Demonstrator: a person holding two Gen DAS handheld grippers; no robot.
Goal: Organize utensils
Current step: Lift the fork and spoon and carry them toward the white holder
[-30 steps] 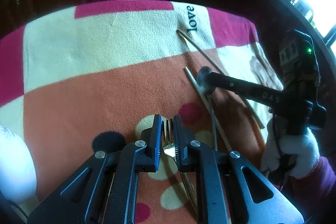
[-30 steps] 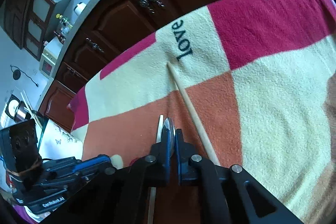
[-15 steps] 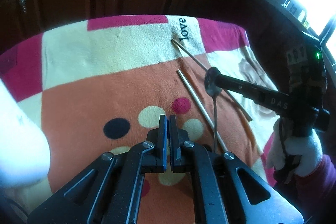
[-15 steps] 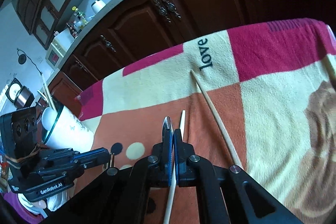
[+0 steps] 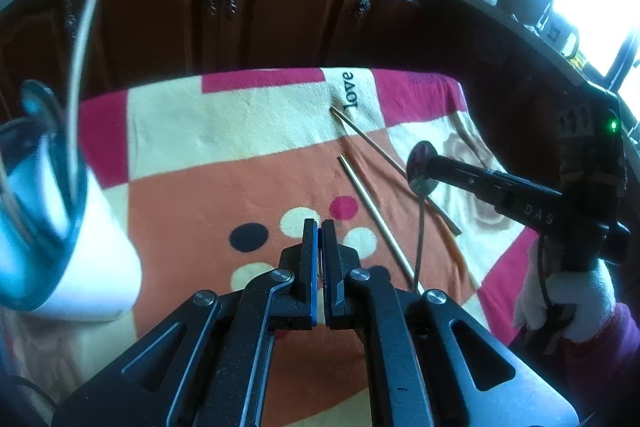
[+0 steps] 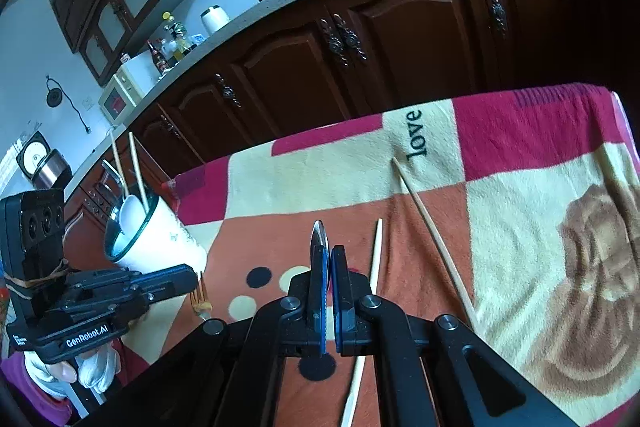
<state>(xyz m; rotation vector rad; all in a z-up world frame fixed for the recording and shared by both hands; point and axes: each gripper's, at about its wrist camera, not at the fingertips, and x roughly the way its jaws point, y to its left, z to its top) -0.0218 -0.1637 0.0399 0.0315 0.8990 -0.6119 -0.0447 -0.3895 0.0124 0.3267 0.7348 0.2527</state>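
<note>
Utensils are split between both grippers and the blanket. The right gripper pinches a spoon in its fingers, bowl standing out past the tips; the left gripper, fingers pressed together, holds a fork, whose tines only the right wrist view shows, at 8 o'clock. Two chopsticks lie on the blanket at 1 o'clock of the left fingers. A white cup with chopsticks inside stands at 9 o'clock. "love" is printed on the blanket; "GenRobot.AI" reads on the left gripper, "DAS" on the right. The left view alone shows a gloved hand.
</note>
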